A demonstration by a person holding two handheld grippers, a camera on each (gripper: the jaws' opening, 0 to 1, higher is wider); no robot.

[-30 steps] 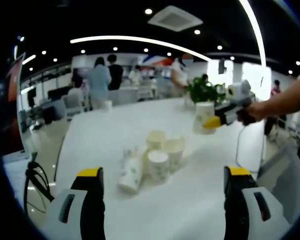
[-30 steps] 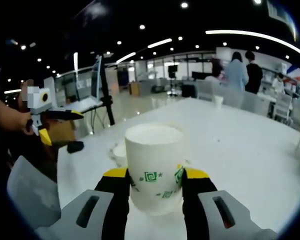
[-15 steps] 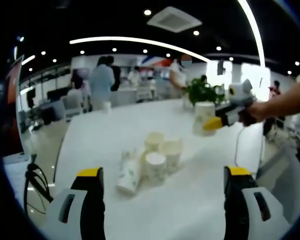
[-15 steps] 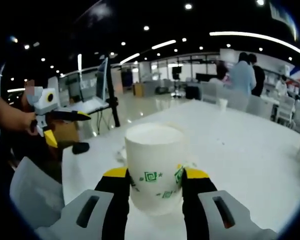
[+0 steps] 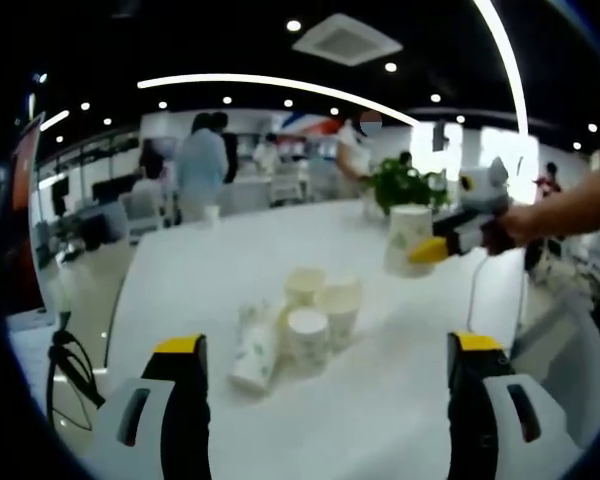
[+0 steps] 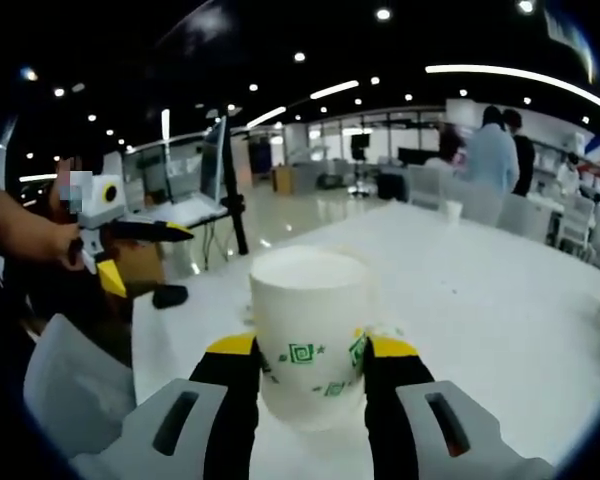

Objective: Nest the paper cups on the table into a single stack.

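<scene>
On table (image 5: 400, 380) | cup (image 6: 308, 335) base hidden between right gripper (image 6: 311, 350) fingers

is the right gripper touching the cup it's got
Touching: in the right gripper view both jaws of the right gripper press the sides of the paper cup.

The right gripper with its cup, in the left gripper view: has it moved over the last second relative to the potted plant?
Barely. The right gripper keeps its cup just below the plant, rising slightly with the whole view.

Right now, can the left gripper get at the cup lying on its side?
Probably yes: the left gripper is open and the tipped cup lies ahead on the table, nothing between.
</scene>
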